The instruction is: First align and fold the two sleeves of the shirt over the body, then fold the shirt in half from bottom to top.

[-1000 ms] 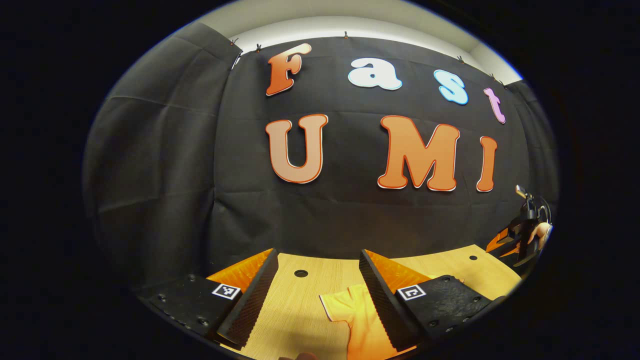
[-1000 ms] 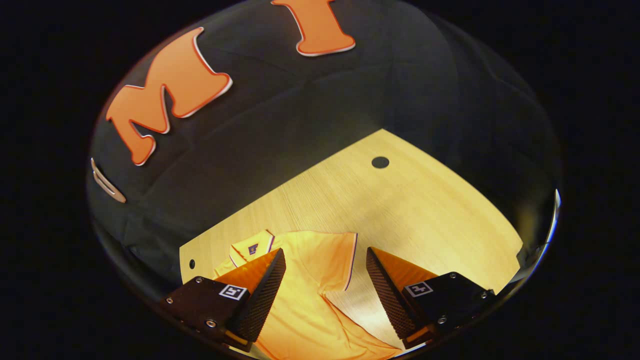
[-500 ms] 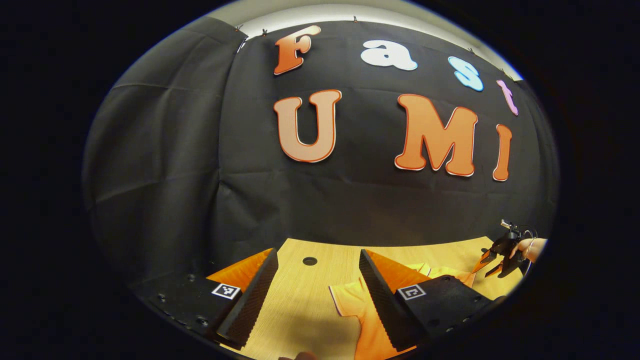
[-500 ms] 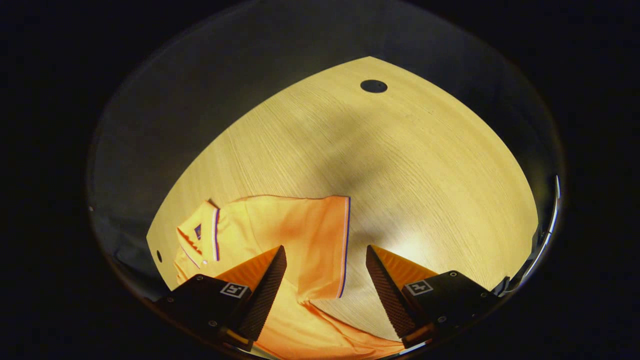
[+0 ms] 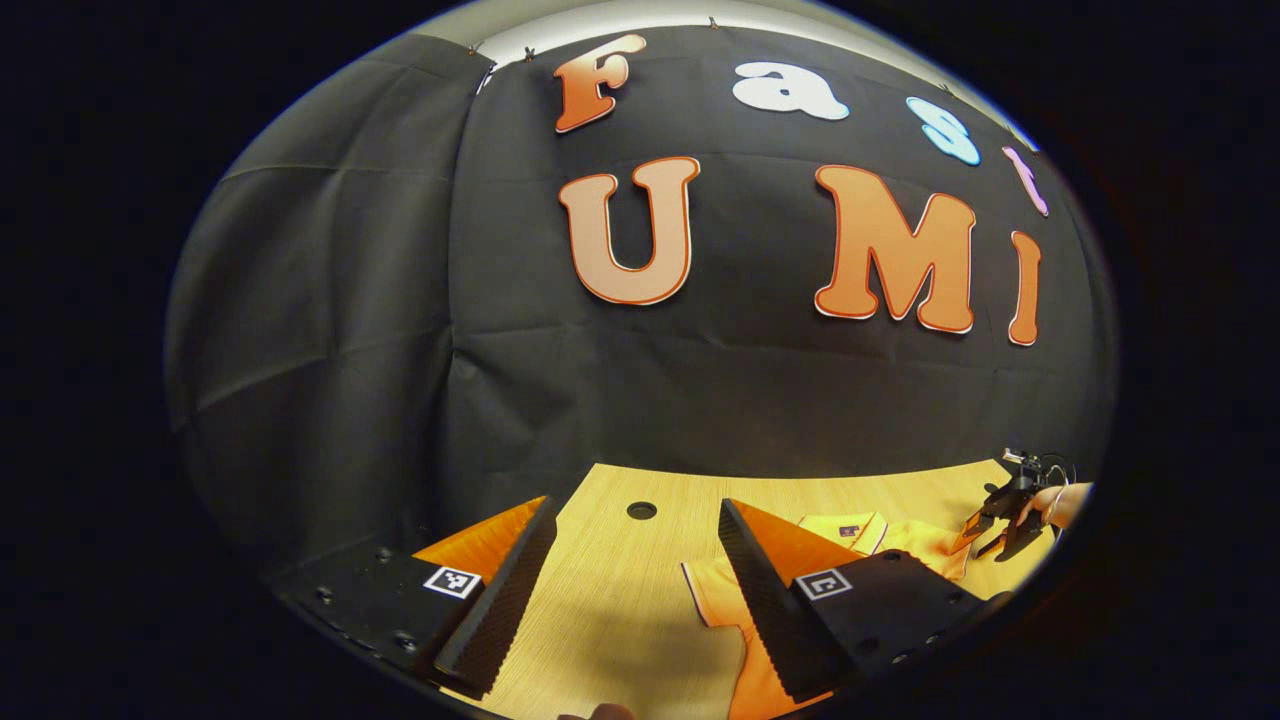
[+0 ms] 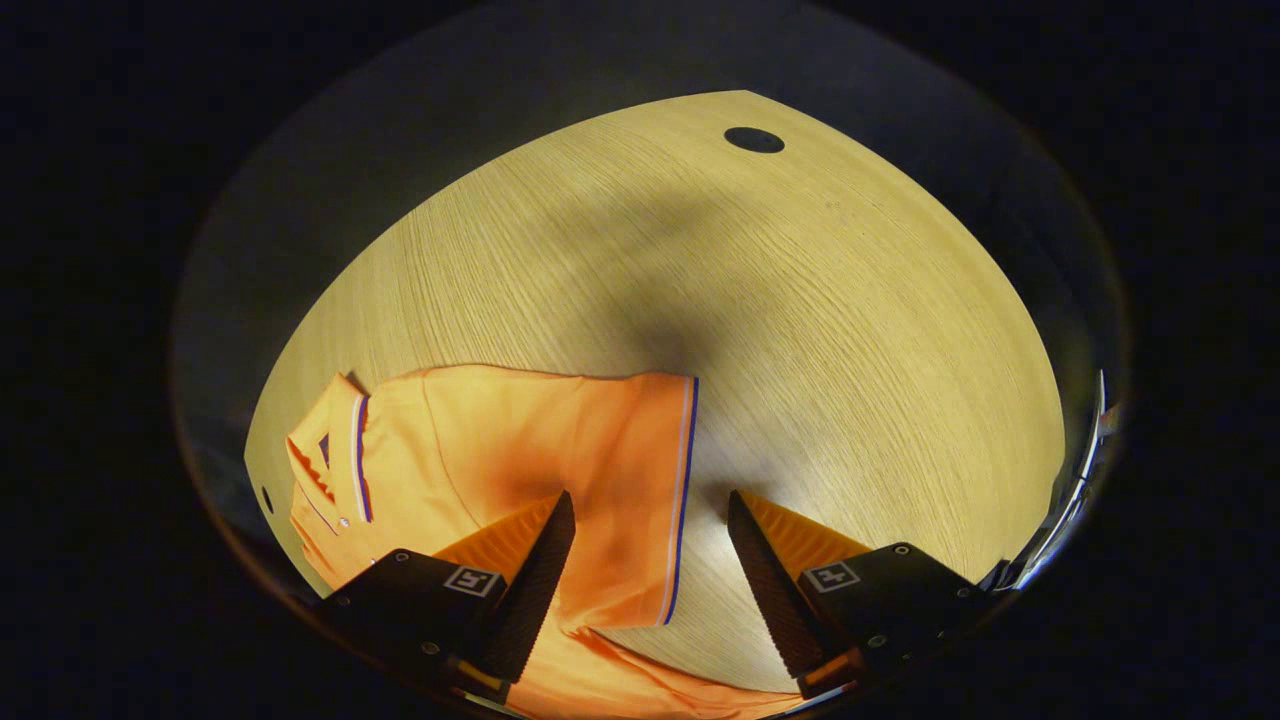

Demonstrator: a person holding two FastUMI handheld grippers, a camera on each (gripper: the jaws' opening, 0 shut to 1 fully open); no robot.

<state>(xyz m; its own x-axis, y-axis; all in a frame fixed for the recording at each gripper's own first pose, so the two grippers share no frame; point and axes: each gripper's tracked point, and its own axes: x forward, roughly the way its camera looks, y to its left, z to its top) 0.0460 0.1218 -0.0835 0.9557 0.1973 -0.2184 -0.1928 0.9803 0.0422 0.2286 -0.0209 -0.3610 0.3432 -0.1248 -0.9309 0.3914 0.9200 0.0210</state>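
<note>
Sleeve folding has not begun: the orange shirt point(image 6: 520, 450) lies flat on the wooden table point(image 6: 850, 330), both sleeves spread. Right gripper point(image 6: 648, 545) hovers over 1 sleeve point(image 6: 630, 480), jaws apart; left gripper point(image 5: 636, 560), jaws apart, hangs beside the other sleeve point(image 5: 712, 595). Next, each must likely descend and pinch its cuff.

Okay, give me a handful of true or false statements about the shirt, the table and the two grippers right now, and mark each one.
1. The orange polo shirt lies on a light wooden table. True.
2. The right gripper is shut on the sleeve. False: its fingers stand apart above the striped sleeve cuff.
3. The left gripper is open. True.
4. The sleeves are already folded over the body. False: the right sleeve lies spread out flat.
5. The table has a round dark hole. True.
</note>
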